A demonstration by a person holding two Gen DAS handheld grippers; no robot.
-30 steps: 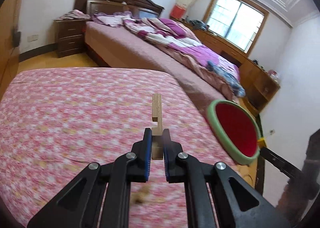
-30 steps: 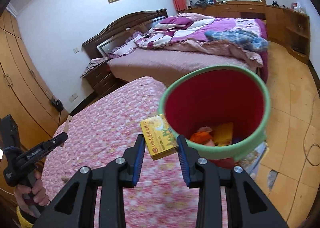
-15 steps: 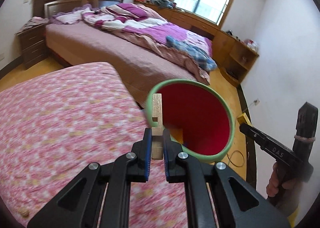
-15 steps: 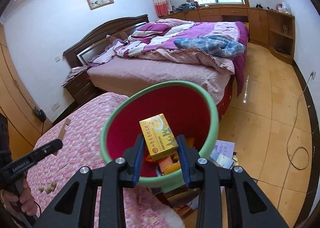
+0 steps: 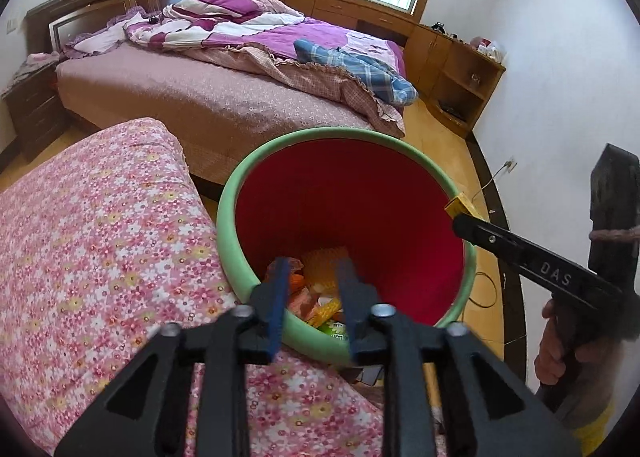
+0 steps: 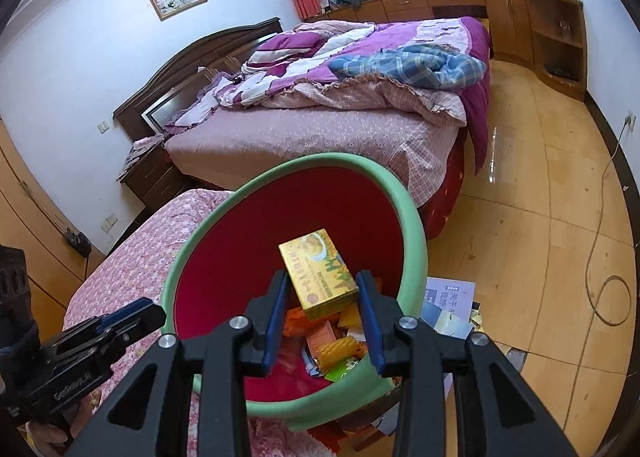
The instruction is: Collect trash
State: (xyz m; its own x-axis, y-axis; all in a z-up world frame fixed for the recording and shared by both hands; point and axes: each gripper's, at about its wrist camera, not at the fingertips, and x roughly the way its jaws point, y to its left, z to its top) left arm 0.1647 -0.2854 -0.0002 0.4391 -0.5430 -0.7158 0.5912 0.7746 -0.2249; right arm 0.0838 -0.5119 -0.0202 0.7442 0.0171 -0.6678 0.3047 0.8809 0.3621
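Note:
A red bin with a green rim (image 5: 228, 217) stands beside the floral bed, with wrappers and packets (image 5: 320, 305) at its bottom. My left gripper (image 5: 313, 263) hangs over the bin's near rim; its jaws are opening with nothing between them. In the right wrist view my right gripper (image 6: 323, 277) is over the same bin (image 6: 412, 225). Its jaws are opening too, and a yellow box (image 6: 320, 277) sits tilted and loose between them, with a gap at the left pad. The left gripper (image 6: 140, 311) shows at the lower left there. The right gripper (image 5: 460, 223) reaches the bin's right rim in the left wrist view.
The pink floral bedspread (image 5: 100, 257) lies left of the bin. A large bed with a purple quilt (image 5: 200, 97) stands behind. Papers (image 6: 448, 305) lie on the wooden floor by the bin, with a cable (image 6: 600, 289) further right. Wooden cabinets line the far wall.
Both grippers moved from the floral bed to over the bin. The left jaws parted and the wooden piece they held is gone. The right jaws widened and the yellow box tilted.

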